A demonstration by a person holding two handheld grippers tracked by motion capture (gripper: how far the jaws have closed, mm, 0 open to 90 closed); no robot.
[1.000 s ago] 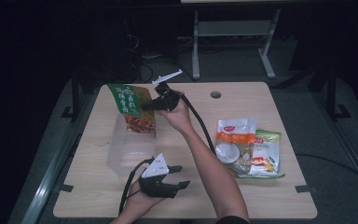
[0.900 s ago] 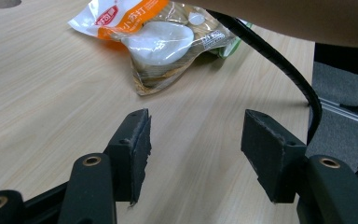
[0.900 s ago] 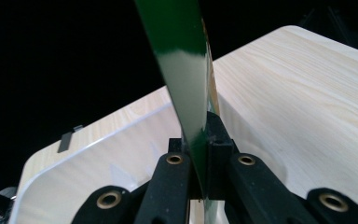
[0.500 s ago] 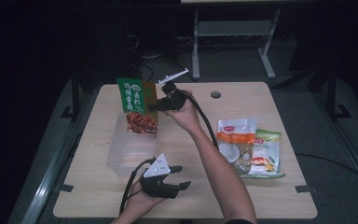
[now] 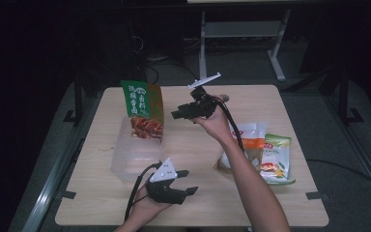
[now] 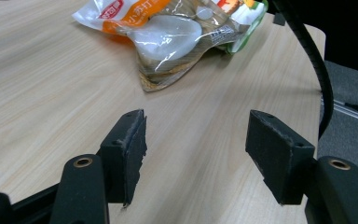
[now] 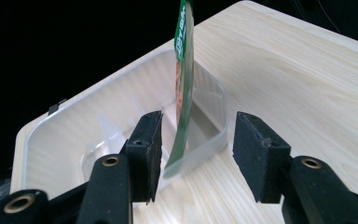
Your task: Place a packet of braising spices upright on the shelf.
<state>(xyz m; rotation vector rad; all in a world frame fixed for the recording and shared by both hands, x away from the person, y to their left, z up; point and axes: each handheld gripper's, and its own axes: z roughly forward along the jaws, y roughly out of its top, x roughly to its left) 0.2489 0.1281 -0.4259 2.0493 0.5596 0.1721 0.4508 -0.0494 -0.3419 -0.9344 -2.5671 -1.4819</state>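
Note:
A green snack packet (image 5: 142, 108) stands upright in a clear plastic container (image 5: 135, 154) at the table's left. My right gripper (image 5: 176, 114) hovers just right of it, open; its jaws have just been opening. In the right gripper view the packet (image 7: 182, 84) appears edge-on past the gap of that gripper (image 7: 196, 154), with neither pad touching it, and the container (image 7: 74, 135) lies behind. My left gripper (image 5: 189, 181) rests low near the front edge, open. Its jaws have just been opening a little further, with nothing between them (image 6: 196, 154).
Several other snack packets (image 5: 265, 150) lie in a pile at the table's right, also ahead of the left gripper (image 6: 177, 37). The right gripper's cable (image 6: 317, 70) hangs over the wooden table (image 5: 270, 96). Dark floor and a desk frame lie beyond the far edge.
The right gripper has let go of the green packet and drawn back to the right. The packet now stands free in the container. The left hand has stayed put.

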